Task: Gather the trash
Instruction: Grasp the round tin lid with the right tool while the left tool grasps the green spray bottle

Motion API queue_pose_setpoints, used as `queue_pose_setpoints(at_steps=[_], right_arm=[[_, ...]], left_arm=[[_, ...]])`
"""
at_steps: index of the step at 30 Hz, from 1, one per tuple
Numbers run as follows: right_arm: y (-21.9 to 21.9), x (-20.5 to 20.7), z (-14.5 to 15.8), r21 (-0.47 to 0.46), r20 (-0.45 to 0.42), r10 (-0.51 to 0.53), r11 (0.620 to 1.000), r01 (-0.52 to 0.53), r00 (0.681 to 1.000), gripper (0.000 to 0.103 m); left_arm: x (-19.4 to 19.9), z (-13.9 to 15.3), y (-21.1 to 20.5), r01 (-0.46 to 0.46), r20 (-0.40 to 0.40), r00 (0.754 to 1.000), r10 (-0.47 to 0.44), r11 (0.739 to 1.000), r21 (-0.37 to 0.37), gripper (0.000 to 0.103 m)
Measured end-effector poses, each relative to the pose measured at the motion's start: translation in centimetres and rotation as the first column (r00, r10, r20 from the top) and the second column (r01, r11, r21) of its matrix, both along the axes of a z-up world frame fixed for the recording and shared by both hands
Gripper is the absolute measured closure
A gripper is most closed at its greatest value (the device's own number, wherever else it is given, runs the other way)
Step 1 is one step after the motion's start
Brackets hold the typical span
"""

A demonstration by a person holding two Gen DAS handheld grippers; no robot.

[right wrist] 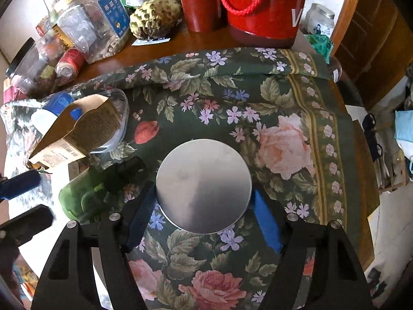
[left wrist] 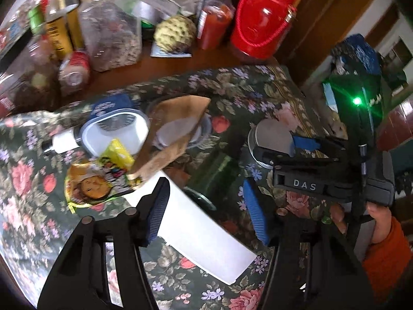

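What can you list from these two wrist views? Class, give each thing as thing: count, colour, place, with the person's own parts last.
round tin: one, silver, between the right gripper's fingers
green container: one, translucent green, left of the tin
cardboard packet: one, brown, leaning on a clear tub
white paper: one, white, under the left gripper
snack wrapper: one, yellow, left on the cloth
floral cloth: one, dark green, over the table
red jug: one, red, back of table
custard apple: one, green, back
left gripper: one, black, open
right gripper: one, black, around the tin
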State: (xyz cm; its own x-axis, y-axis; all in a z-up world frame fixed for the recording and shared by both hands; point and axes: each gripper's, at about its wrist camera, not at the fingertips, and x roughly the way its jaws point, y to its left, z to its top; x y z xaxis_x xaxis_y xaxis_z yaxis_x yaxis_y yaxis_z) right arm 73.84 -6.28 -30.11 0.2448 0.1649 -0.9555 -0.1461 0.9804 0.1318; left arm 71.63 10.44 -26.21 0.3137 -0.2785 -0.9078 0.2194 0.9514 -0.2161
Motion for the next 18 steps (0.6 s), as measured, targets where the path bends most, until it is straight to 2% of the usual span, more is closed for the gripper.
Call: queue_pose_setpoints(at_steps=[3, 10, 14, 18], right_arm=[[-0.6, -0.8, 0.4, 0.019, 0.010, -0.011, 1.000, 0.010, 1.000, 0.033], [-3.4, -2.6, 2.4, 0.053, 0.045, -0.067, 0.997, 0.065, 0.997, 0.033], [-6.2, -4.2, 3.4, 0.084, 0.048, -0.114, 0.990, 0.110, 0.992, 0.033], [-7.3, -4.7, 4.1, 0.083, 0.055, -0.149, 0.986, 0.144, 0.987, 0.033]], left_arm=[[0.7, -0.8, -0.9, 0.037, -0.007, 0.999, -0.037, 0.999, 0.009, 0.047], [2.6, -3.0, -2.7, 0.087, -0.048, 0.995, -0.085, 0.995, 0.042, 0.055], [3.1, -3.6, -3.4, 0.078, -0.090, 0.993, -0.079, 0.997, -0.006, 0.057], [3.2, -4.1, -4.4, 0.081, -0.116, 0.990, -0.082, 0.997, -0.009, 0.057]])
